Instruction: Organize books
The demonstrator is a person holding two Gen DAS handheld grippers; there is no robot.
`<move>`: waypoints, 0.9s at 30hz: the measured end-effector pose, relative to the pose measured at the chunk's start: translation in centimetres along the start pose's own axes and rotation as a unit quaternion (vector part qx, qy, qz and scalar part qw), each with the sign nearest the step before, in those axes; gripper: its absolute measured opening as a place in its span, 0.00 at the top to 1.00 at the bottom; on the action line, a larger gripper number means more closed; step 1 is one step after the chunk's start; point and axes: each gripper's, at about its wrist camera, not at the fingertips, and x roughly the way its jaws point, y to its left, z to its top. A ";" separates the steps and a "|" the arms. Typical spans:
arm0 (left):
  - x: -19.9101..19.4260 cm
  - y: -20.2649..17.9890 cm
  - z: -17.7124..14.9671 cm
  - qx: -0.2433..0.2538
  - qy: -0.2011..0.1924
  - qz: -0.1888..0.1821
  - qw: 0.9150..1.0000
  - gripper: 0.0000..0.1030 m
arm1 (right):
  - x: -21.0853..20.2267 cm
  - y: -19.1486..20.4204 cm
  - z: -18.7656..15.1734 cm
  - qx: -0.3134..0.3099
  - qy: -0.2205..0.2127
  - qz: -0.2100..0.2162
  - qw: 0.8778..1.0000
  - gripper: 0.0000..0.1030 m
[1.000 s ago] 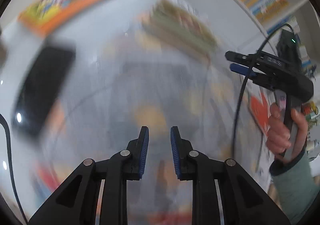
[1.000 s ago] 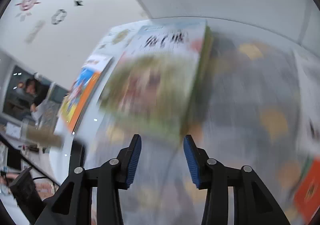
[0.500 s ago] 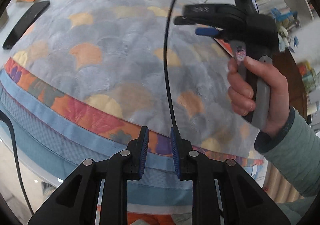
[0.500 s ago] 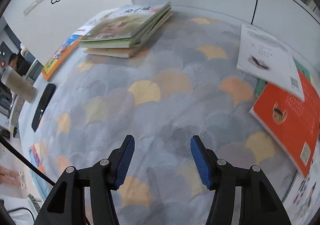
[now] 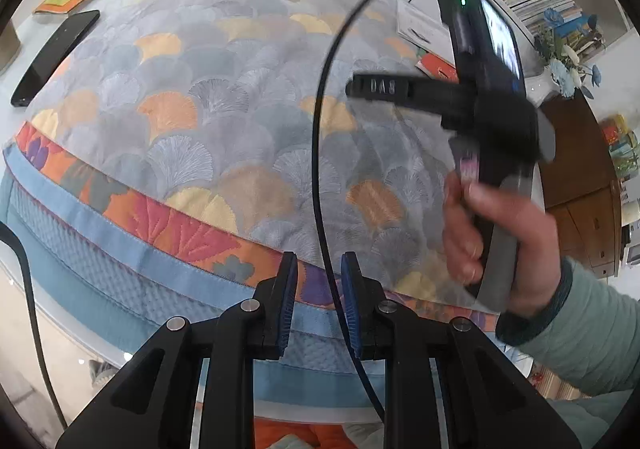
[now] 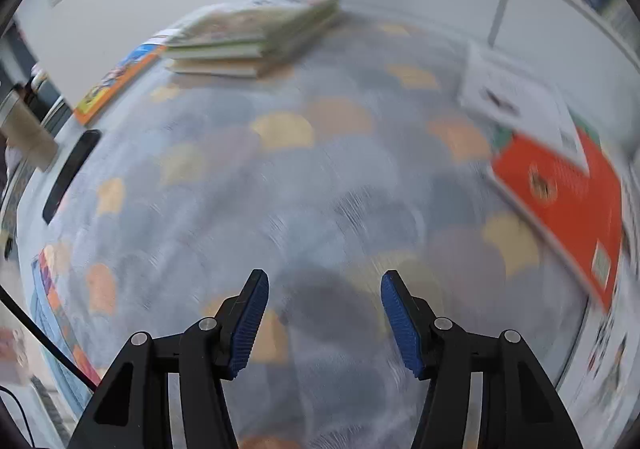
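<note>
Orange book (image 6: 560, 189) lay to the front-right of your right claw (image 6: 324, 313), flat on the cloth (image 6: 320, 189) at the surface's right edge, with a white book (image 6: 516, 105) overlapping its far corner. Its long axis ran diagonally, from far-left to near-right, so the near-left long edge faced the claw. Right claw was spread, nothing between the pads, hovering over bare cloth. Left claw (image 5: 316, 301) was nearly pressed together and held no book; only the cable (image 5: 320, 169) passed in front of its gap. It sat at the near hem of the cloth, well apart from both loose books. The stack (image 6: 256, 37) was at the far-left, another orange book (image 6: 116, 85) beside it. Judging by that, your right hand was the nearer one for the orange and white pair; approach would go right and forward.
</note>
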 end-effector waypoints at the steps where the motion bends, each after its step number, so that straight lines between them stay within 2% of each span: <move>1: 0.1 -0.1 0.1 0.001 0.002 0.000 1.000 0.81 | 0.2 -0.3 -0.4 0.006 0.004 0.000 1.000 0.45; 5: 1.0 -0.6 0.4 0.007 0.012 0.003 1.000 0.81 | 0.4 -0.1 -1.5 -0.009 -0.001 -0.014 1.000 0.44; 17: 1.7 -0.9 1.0 -0.003 0.018 0.008 1.000 0.80 | 0.8 0.8 -2.3 -0.027 -0.021 -0.035 0.999 0.25; 27: 1.7 -0.8 2.7 -0.009 0.017 0.008 1.000 0.77 | 0.8 0.1 -2.3 -0.016 -0.011 -0.025 0.999 0.18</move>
